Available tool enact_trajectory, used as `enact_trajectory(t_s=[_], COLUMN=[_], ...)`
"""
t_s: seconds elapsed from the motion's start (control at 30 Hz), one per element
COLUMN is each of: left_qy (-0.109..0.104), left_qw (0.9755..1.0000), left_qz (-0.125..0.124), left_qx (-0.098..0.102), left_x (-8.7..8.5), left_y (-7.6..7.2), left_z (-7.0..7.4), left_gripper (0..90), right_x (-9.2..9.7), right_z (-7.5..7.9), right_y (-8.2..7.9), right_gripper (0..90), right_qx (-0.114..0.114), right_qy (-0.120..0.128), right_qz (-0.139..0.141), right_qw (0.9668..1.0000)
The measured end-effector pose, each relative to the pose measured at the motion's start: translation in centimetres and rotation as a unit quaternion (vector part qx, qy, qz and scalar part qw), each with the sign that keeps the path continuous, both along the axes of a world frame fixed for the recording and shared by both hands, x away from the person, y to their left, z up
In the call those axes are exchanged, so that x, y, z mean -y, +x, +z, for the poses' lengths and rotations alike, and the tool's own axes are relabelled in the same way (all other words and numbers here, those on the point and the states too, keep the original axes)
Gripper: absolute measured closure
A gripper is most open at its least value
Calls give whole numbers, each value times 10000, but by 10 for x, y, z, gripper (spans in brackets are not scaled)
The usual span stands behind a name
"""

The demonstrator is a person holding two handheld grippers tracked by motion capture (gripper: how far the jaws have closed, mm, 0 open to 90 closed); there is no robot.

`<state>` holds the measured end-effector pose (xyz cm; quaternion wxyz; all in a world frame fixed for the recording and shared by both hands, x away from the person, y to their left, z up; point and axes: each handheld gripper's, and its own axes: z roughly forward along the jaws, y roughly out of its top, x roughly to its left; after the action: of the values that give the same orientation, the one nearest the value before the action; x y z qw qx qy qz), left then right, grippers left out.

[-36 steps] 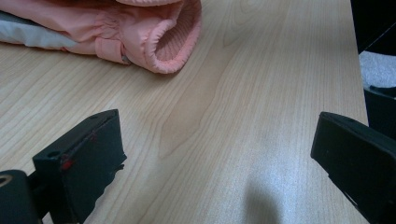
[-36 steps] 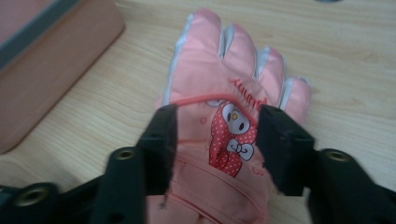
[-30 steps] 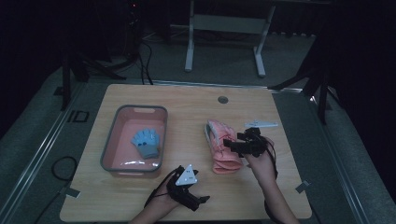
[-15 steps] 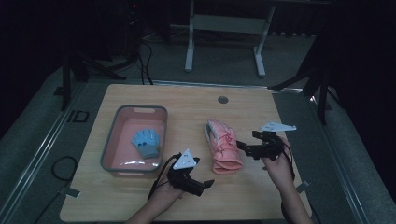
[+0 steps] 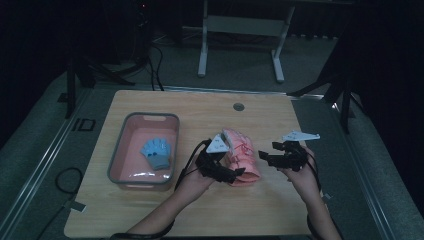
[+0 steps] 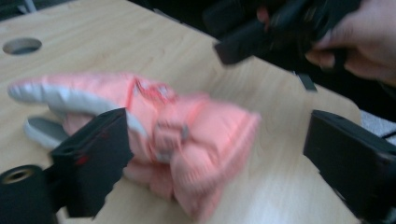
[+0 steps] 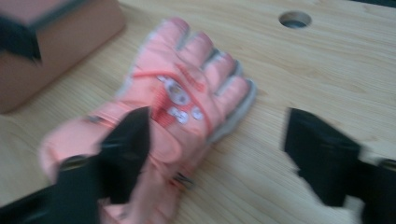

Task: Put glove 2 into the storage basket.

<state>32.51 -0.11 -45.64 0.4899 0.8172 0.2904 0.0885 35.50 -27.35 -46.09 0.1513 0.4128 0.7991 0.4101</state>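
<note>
On the wooden table [image 5: 200, 212] in front of me, the grey-rimmed pink tub [image 5: 144, 150] is sitting to my left with a small blue glove [image 5: 157, 153] already lying inside it. The pink glove [image 5: 242, 156] is lying flat on the bare wood just right of the tub, apart from it, cuff toward me and fingers pointing away toward the round cable hole [image 5: 238, 106].

I am bringing my left gripper [image 5: 235, 172] in at the cuff end. In the left gripper view its jaws are standing apart on either side of the pink glove [image 6: 187, 140], one jaw in front of the grey-edged finger side, the other out over bare table; they have just been closing a little, but the pads are not pressing on the fabric yet. My right gripper [image 5: 264, 157] is hovering just beside the glove's right edge, jaws also apart and just now narrowing, with nothing between the pads. Through the right gripper view the pink glove [image 7: 182, 100] is lying beyond and partly between those jaws, unheld.

I judge I am at the approach-to-grasp step: the second glove still has to go into the tub. The next move is calling for me to lower the left jaws round the thick cuff, close firmly on the padded fabric, then lift it clear of the tub's rim.
</note>
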Motion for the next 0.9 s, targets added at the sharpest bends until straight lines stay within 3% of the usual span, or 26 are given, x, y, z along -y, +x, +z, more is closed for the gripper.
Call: enact_trajectory(t_s=[0.03,0.1,0.17,0.23,0.3,0.4,0.47,0.5,0.57,0.63,0.7,0.73,0.77,0.8,0.87,0.9], left_qy=[94,175,293,319,425,592,679,734,721,676,676,708,708,740,705,705], left_qw=[9999,9998,9994,9994,9988,9972,9962,9948,9941,9925,9925,9890,9890,9876,9845,9845], left_qz=[105,86,176,153,231,449,526,624,719,844,844,1005,1005,1017,1037,1037], left_qx=[13,-9,80,19,56,-52,-155,-321,-369,-573,-573,-819,-819,-939,-1227,-1227], left_x=[3,9,13,16,18,23,24,24,24,19,19,15,15,15,14,14], left_y=[5,14,22,31,34,44,47,49,49,50,50,53,53,54,58,58], left_z=[2,5,6,6,5,-3,-9,-15,-18,-26,-26,-36,-36,-40,-51,-51], left_gripper=[159,170,274,455,542,575,562,497,438,427,415,400,388,365,365,365], right_x=[1,1,1,-3,-6,-17,-21,-23,-25,-26,-26,-27,-27,-29,-29,-29], right_z=[0,-1,-2,-3,-4,-11,-14,-16,-19,-22,-24,-30,-30,-36,-39,-39], right_y=[2,4,6,8,8,15,17,17,19,22,23,25,25,28,30,30], right_gripper=[377,474,535,607,604,587,568,561,543,535,535,516,516,488,478,478], right_qx=[-13,-55,-97,-99,-100,-203,-223,-246,-307,-390,-443,-542,-542,-758,-794,-794], right_qy=[1,-3,57,49,26,32,22,20,60,82,142,123,123,159,172,172], right_qz=[-18,-54,-74,-2,4,59,76,73,62,27,-23,-81,-81,-93,-94,-94], right_qw=[10000,10000,9999,9999,9999,9998,9997,9997,9995,9992,9989,9984,9984,9970,9967,9967])
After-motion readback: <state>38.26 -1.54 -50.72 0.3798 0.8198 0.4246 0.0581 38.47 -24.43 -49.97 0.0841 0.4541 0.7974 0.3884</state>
